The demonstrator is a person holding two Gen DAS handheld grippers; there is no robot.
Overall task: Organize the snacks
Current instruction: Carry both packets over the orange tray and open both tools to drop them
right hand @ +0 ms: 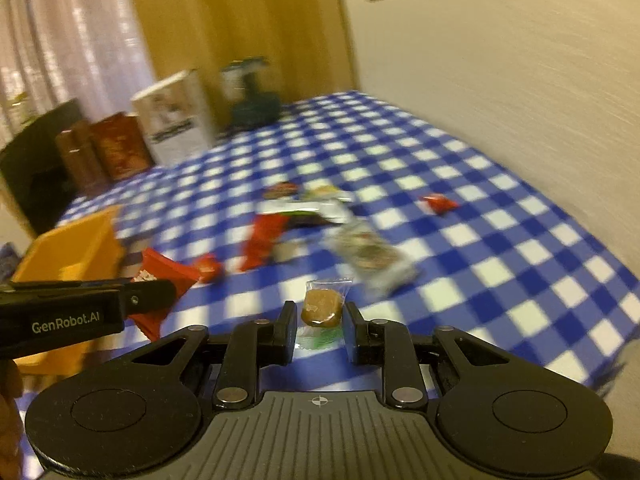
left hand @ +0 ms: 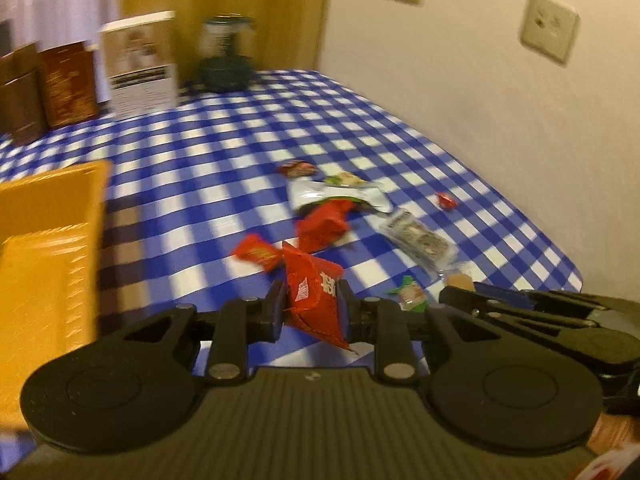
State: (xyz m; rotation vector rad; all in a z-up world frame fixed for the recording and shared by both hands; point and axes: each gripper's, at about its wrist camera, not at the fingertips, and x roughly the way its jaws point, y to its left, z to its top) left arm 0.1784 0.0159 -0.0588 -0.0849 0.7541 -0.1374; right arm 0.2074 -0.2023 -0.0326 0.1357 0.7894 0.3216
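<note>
My left gripper (left hand: pixel 311 304) is shut on a red snack packet (left hand: pixel 314 288) and holds it above the blue checked tablecloth (left hand: pixel 208 152). My right gripper (right hand: pixel 320 322) has its jaws close around a clear-wrapped brown candy (right hand: pixel 322 306), seemingly shut on it. A pile of loose snacks lies mid-table: a red wrapper (left hand: pixel 322 224), a white packet (left hand: pixel 336 194), a clear packet (left hand: pixel 418 238), a small red candy (left hand: pixel 446 200). An orange bin (left hand: pixel 44 264) stands at the left; it also shows in the right wrist view (right hand: pixel 72 248).
Brown boxes (left hand: pixel 48 88), a white carton (left hand: pixel 140 64) and a dark green jar (left hand: pixel 226 56) stand at the table's far end. A wall (left hand: pixel 500 92) runs along the right side. The table edge is near on the right.
</note>
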